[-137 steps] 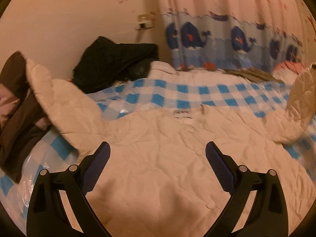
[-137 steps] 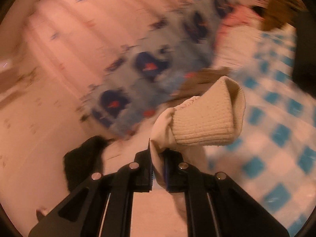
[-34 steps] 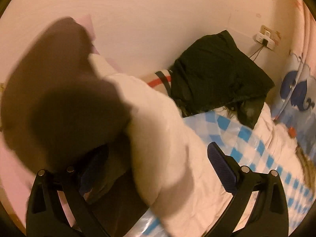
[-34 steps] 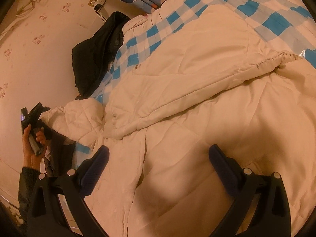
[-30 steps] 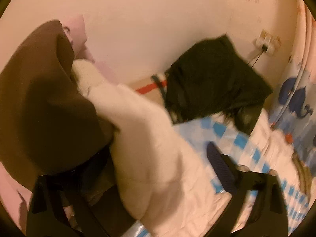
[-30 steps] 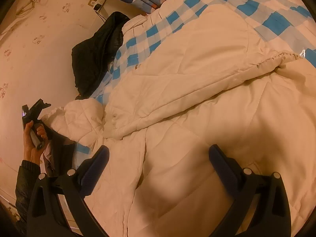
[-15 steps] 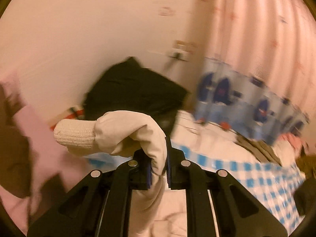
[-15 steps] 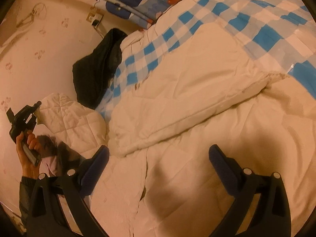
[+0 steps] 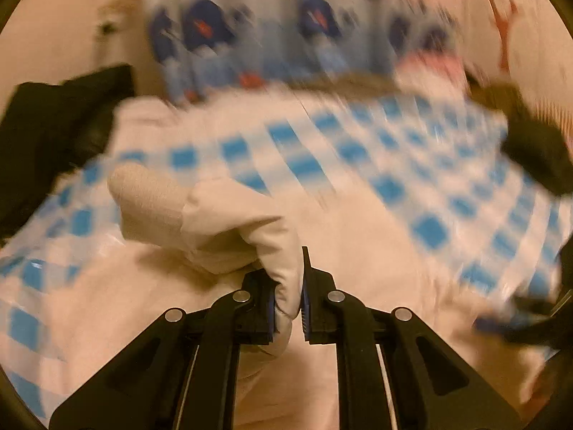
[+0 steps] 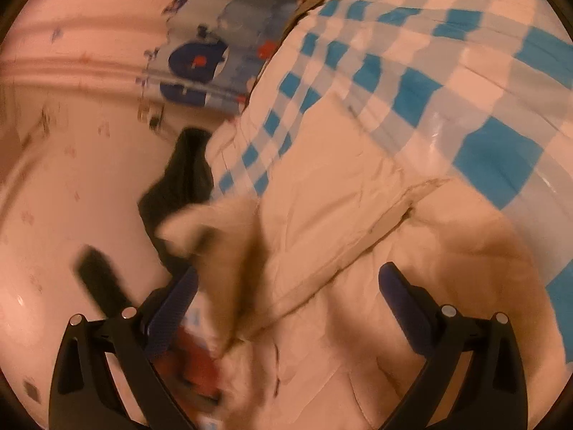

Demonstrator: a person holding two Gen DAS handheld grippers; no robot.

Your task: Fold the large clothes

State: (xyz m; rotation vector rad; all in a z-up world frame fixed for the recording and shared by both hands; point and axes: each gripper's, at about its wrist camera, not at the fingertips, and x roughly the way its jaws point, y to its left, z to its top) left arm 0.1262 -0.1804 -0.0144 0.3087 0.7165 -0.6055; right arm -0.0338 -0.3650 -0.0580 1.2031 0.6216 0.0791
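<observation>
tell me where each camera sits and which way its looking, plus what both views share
Left wrist: sits on the left gripper, looking forward and down over the checked bedspread toward the whale curtain; its own fingers show, shut on the cream jacket's sleeve.
Right wrist: sits on the right gripper, looking down on the cream jacket; its fingers show, open.
Shared: jacket, bedspread, curtain, the black garment.

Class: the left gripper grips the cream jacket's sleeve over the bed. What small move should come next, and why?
Probably carry the sleeve across and lay it on the jacket body. The left gripper is shut on it, the cuff hangs free, and the right gripper is open and idle.
</observation>
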